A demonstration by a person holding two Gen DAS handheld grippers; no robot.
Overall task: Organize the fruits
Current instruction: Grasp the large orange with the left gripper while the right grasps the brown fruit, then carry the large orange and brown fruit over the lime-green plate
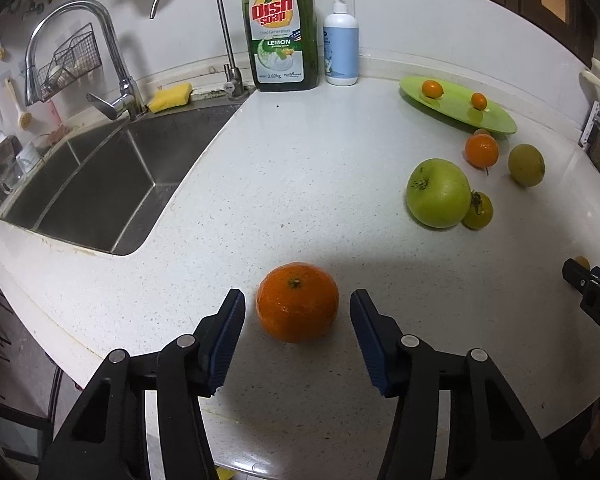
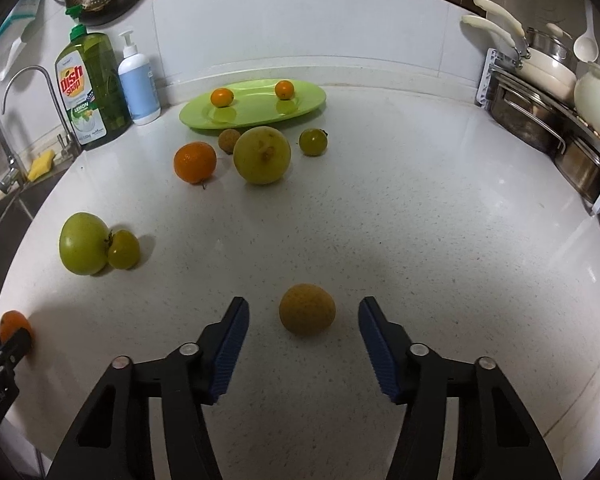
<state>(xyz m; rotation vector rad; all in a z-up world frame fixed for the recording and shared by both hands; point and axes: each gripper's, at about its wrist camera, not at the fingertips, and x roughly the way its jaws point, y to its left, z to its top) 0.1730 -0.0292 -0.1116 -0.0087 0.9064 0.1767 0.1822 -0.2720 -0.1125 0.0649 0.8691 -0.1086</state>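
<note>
On the white tabletop [image 1: 300, 168] near the sink [image 1: 100, 184], the left tongs [image 1: 297, 320] are spread wide around a mandarin [image 1: 298, 307], not touching it. Right tongs [image 2: 303, 324] are just as wide open around a small tan fruit [image 2: 307, 309], also no contact. Two kumquats [image 2: 222, 97] already sit on the green plate [image 2: 252, 114]; other fruits are scattered just in front of it.

The left hand-held gripper [image 1: 297, 304] has two black plastic arms with triangular cut-outs and round silver pivot pins. Each finger carries a ribbed blue pad [image 1: 228, 340]. The right hand-held gripper [image 2: 303, 312] looks the same: black linkages, silver pins, ribbed blue pads [image 2: 380, 354].
</note>
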